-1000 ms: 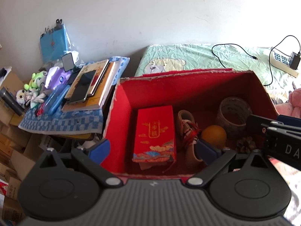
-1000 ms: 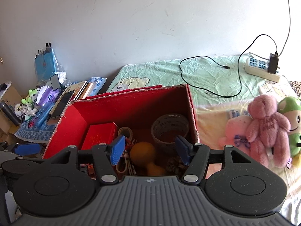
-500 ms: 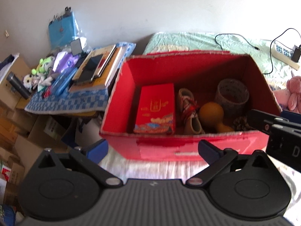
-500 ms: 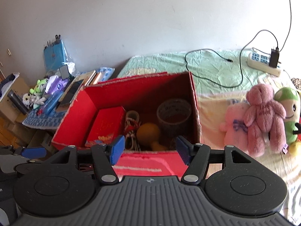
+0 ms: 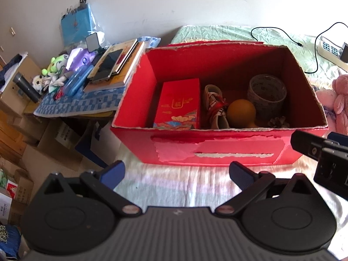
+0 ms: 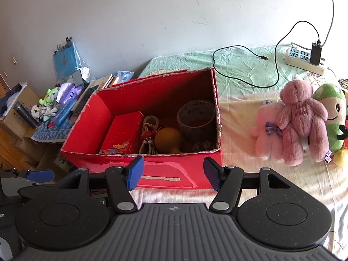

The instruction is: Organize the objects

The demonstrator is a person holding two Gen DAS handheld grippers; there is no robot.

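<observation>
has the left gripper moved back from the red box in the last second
Yes. The left gripper has pulled back: a second ago its fingertips overlapped the inside of the red box; now they sit in front of its near wall, open and empty.

Open red box [image 5: 217,150] on the bed holds packet, shoe, gourd, tape.

Box [image 5: 217,152] sits mid-frame on the bed [image 5: 195,184]. Inside, left to right: packet [image 5: 178,104], shoe [image 5: 215,106], gourd [image 5: 241,111], tape roll [image 5: 267,93] toward the back right, pine cone [image 5: 278,122] in front of it. Left of the box: table [image 5: 74,106] carrying books [image 5: 117,65] and small toys [image 5: 54,71]. Right wrist view: plush toys [image 6: 300,119] at right of box; power strip [image 6: 304,59] upper right, behind them.
</observation>
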